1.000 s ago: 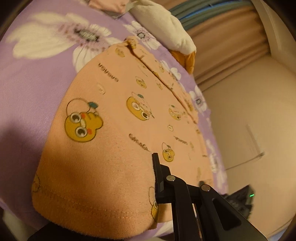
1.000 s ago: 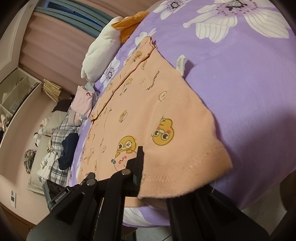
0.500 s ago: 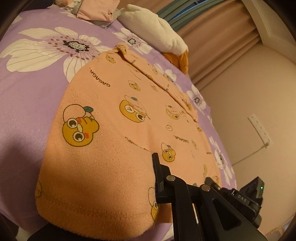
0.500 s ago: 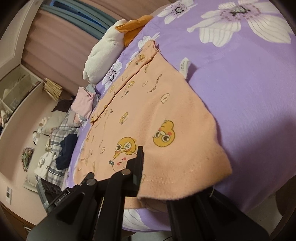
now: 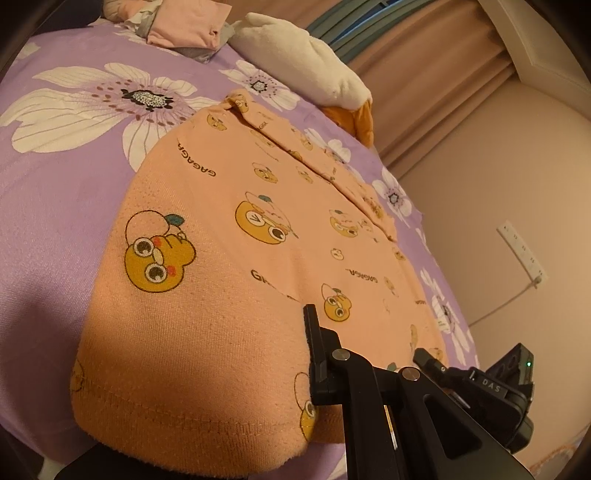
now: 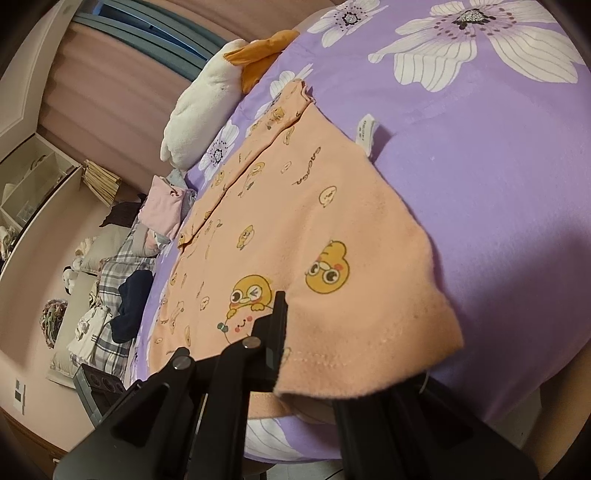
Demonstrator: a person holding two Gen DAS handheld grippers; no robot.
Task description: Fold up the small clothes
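Observation:
A peach garment (image 5: 229, 266) printed with yellow cartoon ducks lies spread flat on the purple flowered bedsheet (image 5: 55, 192). My left gripper (image 5: 307, 332) is shut on the near hem; one black finger shows and the cloth drapes over the other. In the right wrist view the same garment (image 6: 295, 206) stretches away, with a white label (image 6: 364, 134) at its far edge. My right gripper (image 6: 281, 328) is shut on the hem's other corner, which hangs over the hidden finger. Each gripper shows in the other's view: right (image 5: 491, 384), left (image 6: 99, 384).
A white and orange plush toy (image 5: 306, 70) lies beyond the garment by the curtains (image 5: 424, 74). Folded pink clothes (image 5: 184, 31) sit at the far end of the bed. Plaid and dark clothes (image 6: 122, 291) are piled off the left side. A wall socket (image 5: 522, 254) is on the right wall.
The left wrist view has rolled a little, so the bed sits more level in it. Both grippers keep their pinch on the hem, and the garment has not shifted.

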